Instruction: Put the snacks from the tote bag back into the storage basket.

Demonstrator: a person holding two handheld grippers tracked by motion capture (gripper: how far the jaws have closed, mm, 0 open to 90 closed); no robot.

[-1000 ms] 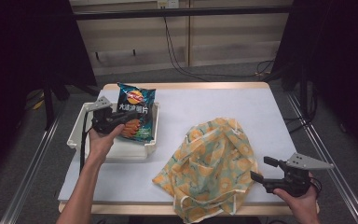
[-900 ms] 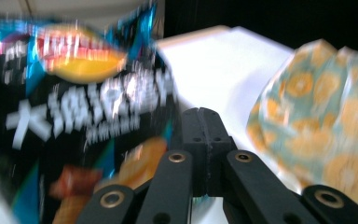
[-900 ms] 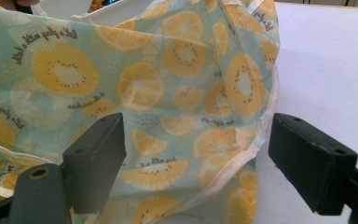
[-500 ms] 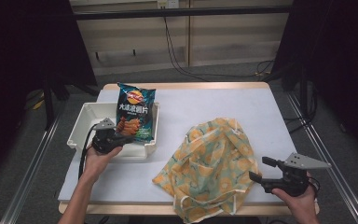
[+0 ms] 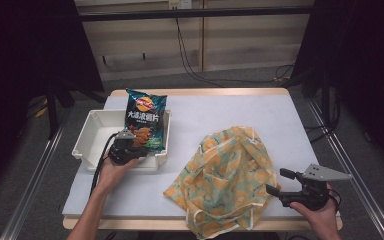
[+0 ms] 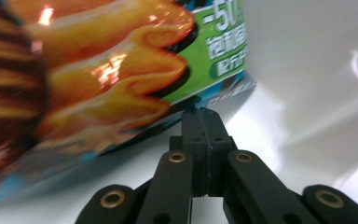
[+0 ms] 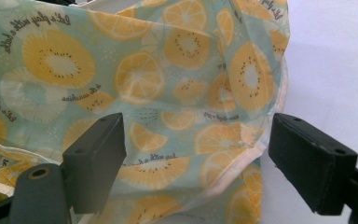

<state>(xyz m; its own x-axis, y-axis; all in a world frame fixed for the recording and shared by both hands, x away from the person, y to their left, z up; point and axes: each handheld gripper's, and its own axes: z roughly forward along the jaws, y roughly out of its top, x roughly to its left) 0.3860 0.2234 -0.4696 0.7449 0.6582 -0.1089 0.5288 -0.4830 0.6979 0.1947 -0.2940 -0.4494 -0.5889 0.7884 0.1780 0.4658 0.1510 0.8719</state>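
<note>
The chip bag (image 5: 144, 121) leans in the white tray (image 5: 94, 131). Left tongs (image 5: 130, 150) are clenched empty just at its lower edge. Right tongs (image 5: 276, 192), released, sit beside the lemon-print cloth (image 5: 225, 175), well away from the tray.

"-50" is printed on the chip bag (image 6: 121, 70), and "let's play with a kettle" on the cloth (image 7: 168, 93).

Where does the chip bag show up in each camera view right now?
High view: chip bag stands upper left, leaning in the white bin.
Left gripper view: chip bag fills the upper left, just beyond the shut left hand-held gripper.
Right gripper view: not in it.
Shared landmark: the white bin.
</note>
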